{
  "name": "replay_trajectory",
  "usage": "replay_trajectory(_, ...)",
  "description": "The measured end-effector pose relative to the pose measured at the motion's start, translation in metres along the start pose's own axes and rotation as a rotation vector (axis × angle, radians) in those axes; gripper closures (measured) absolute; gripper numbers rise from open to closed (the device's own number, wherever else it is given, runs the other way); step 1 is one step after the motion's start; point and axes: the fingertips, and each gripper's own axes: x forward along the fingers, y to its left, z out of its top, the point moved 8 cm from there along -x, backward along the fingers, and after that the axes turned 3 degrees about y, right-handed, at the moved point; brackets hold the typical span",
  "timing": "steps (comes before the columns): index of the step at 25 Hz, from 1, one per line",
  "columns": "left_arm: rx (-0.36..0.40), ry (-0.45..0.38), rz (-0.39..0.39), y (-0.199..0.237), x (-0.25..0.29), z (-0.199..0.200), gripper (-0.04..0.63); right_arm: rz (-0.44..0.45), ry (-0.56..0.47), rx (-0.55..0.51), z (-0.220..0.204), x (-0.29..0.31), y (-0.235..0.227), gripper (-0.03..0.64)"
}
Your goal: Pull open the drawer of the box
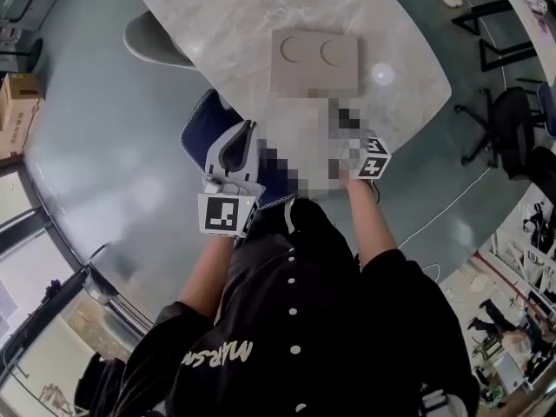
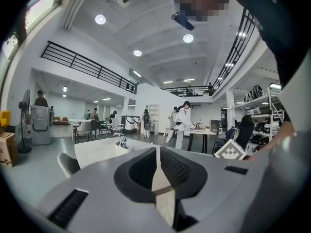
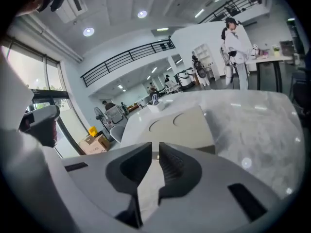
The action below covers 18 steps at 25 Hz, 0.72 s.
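Observation:
A flat beige box (image 1: pixel 314 62) with two round cut-outs in its top lies on the pale marble table (image 1: pixel 217 16). The right gripper view shows the box (image 3: pixel 182 127) just ahead, its near side a dark strip where no drawer handle can be made out. Both grippers are held close to the person's body, short of the table's near edge and away from the box. My left gripper (image 2: pixel 158 149) points past the table into the room, jaws together and empty. My right gripper (image 3: pixel 159 157) faces the box, jaws nearly touching and empty.
A small white holder (image 3: pixel 156 103) stands at the table's far end. A grey chair (image 1: pixel 152 42) sits at the table's left, and a blue chair (image 1: pixel 204 133) is under my left gripper. Cardboard boxes (image 1: pixel 17 111) lie far left; a black office chair (image 1: pixel 508 120) is right.

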Motion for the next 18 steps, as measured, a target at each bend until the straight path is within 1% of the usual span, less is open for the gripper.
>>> replay_trajectory(2,-0.003,0.015,-0.002,0.001,-0.001,-0.006,0.566,0.008,0.038,0.055,-0.012,0.016,-0.005,0.572)
replay_trajectory(7,-0.026,0.042,-0.012,0.003,-0.003,-0.018,0.566,0.02,0.085,0.213,-0.032,0.046,-0.019,0.561)
replay_trajectory(9,-0.035,0.057,-0.014,0.003,-0.003,-0.022,0.566,0.017,0.099,0.253,-0.037,0.054,-0.026,0.558)
replay_trajectory(11,-0.041,0.086,-0.016,0.004,-0.004,-0.027,0.566,0.016,0.104,0.279,-0.038,0.059,-0.031,0.565)
replay_trajectory(14,-0.033,0.076,-0.025,0.006,-0.004,-0.032,0.566,0.05,0.105,0.345,-0.034,0.066,-0.033,0.563)
replay_trajectory(16,-0.039,0.08,-0.027,0.006,-0.004,-0.033,0.566,0.063,0.136,0.4,-0.034,0.069,-0.034,0.563)
replay_trajectory(18,-0.05,0.108,-0.025,0.005,-0.006,-0.036,0.566,0.072,0.179,0.459,-0.036,0.071,-0.035,0.556)
